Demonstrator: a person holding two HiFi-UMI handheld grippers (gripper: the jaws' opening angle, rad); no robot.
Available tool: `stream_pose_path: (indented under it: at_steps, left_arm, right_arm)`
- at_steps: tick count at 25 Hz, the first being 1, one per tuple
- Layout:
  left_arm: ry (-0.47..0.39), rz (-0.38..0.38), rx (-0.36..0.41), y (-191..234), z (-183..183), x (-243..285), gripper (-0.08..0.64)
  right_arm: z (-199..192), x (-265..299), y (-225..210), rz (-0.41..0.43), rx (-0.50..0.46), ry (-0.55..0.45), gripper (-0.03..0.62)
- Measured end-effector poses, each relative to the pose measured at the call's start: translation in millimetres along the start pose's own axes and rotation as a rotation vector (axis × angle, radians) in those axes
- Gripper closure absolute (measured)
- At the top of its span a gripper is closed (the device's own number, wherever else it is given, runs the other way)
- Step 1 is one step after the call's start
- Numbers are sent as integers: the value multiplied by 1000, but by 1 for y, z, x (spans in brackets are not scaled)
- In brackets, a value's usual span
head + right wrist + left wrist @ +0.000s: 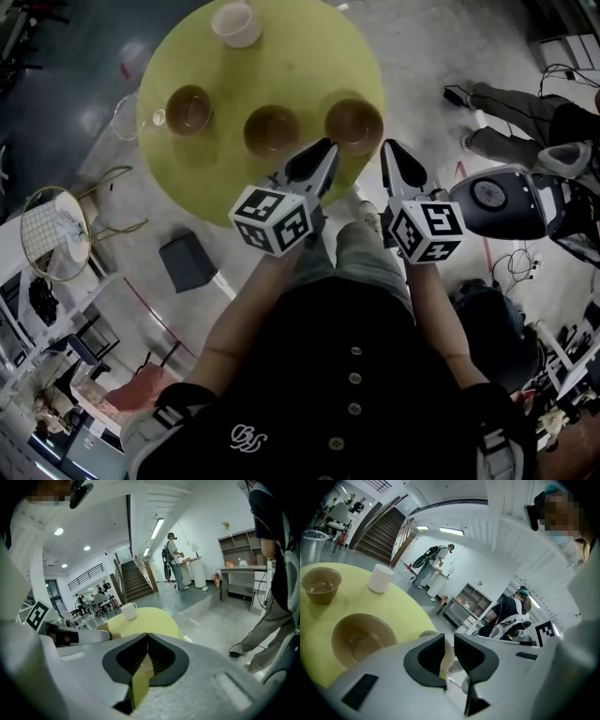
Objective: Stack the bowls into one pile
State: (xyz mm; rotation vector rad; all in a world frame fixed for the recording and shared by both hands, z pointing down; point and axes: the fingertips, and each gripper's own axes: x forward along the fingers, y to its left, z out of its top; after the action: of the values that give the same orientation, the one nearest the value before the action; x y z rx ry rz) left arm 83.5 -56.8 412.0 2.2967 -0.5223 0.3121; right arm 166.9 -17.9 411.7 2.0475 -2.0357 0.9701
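Three brown bowls stand apart in a row on the round yellow table: a left bowl, a middle bowl and a right bowl. My left gripper hovers at the table's near edge between the middle and right bowls. Its jaws stand a little apart with nothing between them. In the left gripper view the middle bowl is close at the left and the left bowl is farther off. My right gripper is shut and empty, just right of the right bowl. That bowl shows partly behind the shut jaws.
A white cup stands at the table's far edge. A clear plastic cup sits beside its left rim. On the floor are a dark box and a wire stool to the left. A person's legs are at the right.
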Motion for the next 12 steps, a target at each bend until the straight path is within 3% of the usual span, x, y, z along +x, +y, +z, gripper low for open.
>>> stream_pose_path:
  at_steps: [8,12]
  left_arm:
    - [30,67,-29,21,-13,12,490]
    - [53,86,-61,26,-24,18,452]
  right_arm:
    - [-12,16,-10,-12,19,36,579]
    - [-18,23,-15,0,32,67,529]
